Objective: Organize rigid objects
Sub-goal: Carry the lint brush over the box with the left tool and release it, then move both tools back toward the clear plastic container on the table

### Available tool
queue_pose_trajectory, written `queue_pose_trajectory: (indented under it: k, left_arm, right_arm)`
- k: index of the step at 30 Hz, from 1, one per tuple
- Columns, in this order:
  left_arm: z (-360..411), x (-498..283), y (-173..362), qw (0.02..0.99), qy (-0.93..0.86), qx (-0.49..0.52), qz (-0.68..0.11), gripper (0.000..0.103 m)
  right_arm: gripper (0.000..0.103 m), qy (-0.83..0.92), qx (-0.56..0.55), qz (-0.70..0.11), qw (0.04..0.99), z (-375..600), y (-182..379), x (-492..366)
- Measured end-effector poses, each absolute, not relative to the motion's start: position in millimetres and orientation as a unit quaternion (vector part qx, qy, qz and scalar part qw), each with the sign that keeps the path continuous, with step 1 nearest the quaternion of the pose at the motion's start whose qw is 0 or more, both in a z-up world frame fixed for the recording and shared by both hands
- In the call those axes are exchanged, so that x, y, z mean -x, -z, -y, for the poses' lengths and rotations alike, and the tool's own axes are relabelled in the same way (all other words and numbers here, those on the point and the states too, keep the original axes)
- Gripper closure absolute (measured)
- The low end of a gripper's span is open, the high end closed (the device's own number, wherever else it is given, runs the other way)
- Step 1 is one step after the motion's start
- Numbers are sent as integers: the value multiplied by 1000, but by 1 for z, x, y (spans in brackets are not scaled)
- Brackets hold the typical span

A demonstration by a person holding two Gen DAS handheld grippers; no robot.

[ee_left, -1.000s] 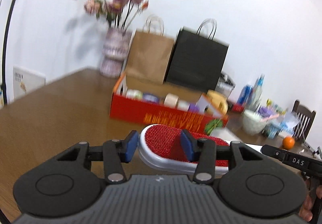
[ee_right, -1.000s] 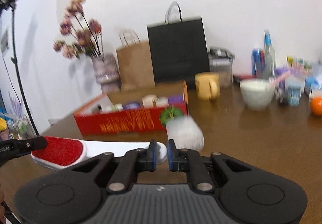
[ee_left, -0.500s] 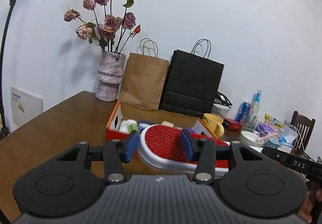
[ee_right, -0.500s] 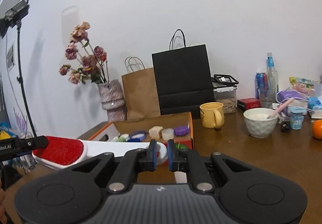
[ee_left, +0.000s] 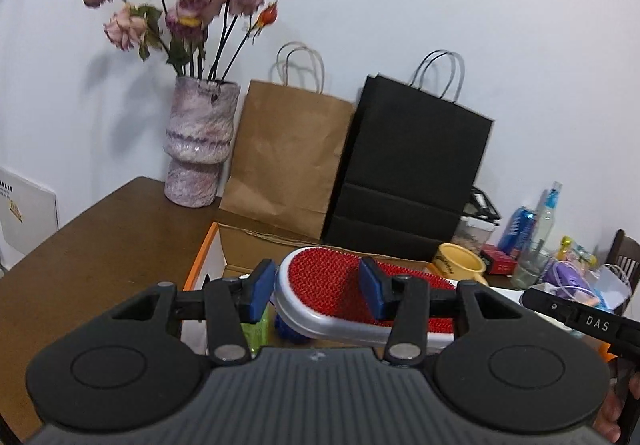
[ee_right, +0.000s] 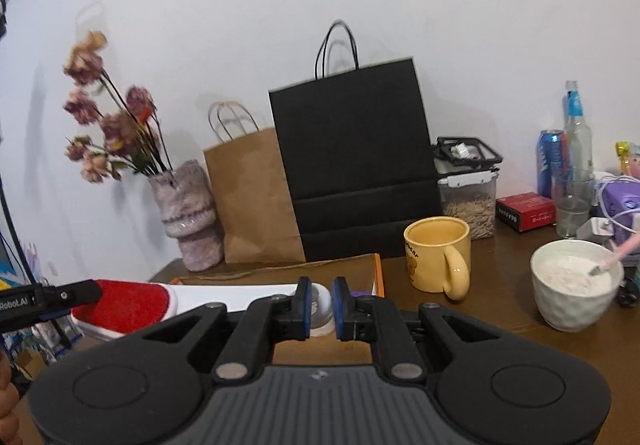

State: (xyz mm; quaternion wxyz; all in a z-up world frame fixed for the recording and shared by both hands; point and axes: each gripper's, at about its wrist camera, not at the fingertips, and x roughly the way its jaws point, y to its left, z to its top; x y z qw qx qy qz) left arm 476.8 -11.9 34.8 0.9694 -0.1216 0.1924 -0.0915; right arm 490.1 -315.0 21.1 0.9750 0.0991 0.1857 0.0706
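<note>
A lint brush (ee_left: pixel 324 281) with a red pad and a white body hangs level over an open orange cardboard box (ee_left: pixel 240 249), held at both ends. My left gripper (ee_left: pixel 316 291) is shut on its red head. In the right wrist view the brush (ee_right: pixel 128 301) stretches leftward as a white handle, and my right gripper (ee_right: pixel 322 305) is shut on the rounded tip of that handle. The box's orange rim (ee_right: pixel 376 273) shows just beyond the right fingers. A green item (ee_left: pixel 256 329) and a blue item (ee_left: pixel 288 329) lie in the box under the brush; the rest of its contents are hidden.
Behind the box stand a vase of dried flowers (ee_left: pixel 200 149), a brown paper bag (ee_left: pixel 280 165) and a black paper bag (ee_left: pixel 404 173) against the wall. To the right are a yellow mug (ee_right: pixel 436 253), a white bowl (ee_right: pixel 576 285), a seed container (ee_right: pixel 468 201) and bottles (ee_right: pixel 576 133).
Both grippers carried the brush forward and a little up, from in front of the box to over it. The bags and vase now look nearer. Both grips stayed the same.
</note>
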Motion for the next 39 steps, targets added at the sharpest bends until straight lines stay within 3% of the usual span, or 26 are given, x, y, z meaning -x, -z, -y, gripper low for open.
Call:
queue_pose_trajectory:
  k: [17,20,25,34,36,39]
  left_arm:
    - [9,-558,1,918,89,93,-374,57]
    - [18,-568,8,904,108,69,-407,72]
    - [32,-570,21,900,103,42,-421,72]
    - [18,-551,-10,912,80,42,-400,36]
    - [14,-540,-22,920,65,36,-385,35]
    - [10,-518,-40,930,52,27,-362,27]
  right_arm:
    - [91,-107,-44,-399,910,314,10,-592]
    - [92,-130,-44,-424,895,306,11,-601]
    - [88,-147,19,-426,892,275,3,-600]
    - [84,-159,27,-410,898,271,-21,-577]
    - [66,-168,13,-400,901,277,-32,-566]
    - [48,-173,4,-380,909,284,-50,-545]
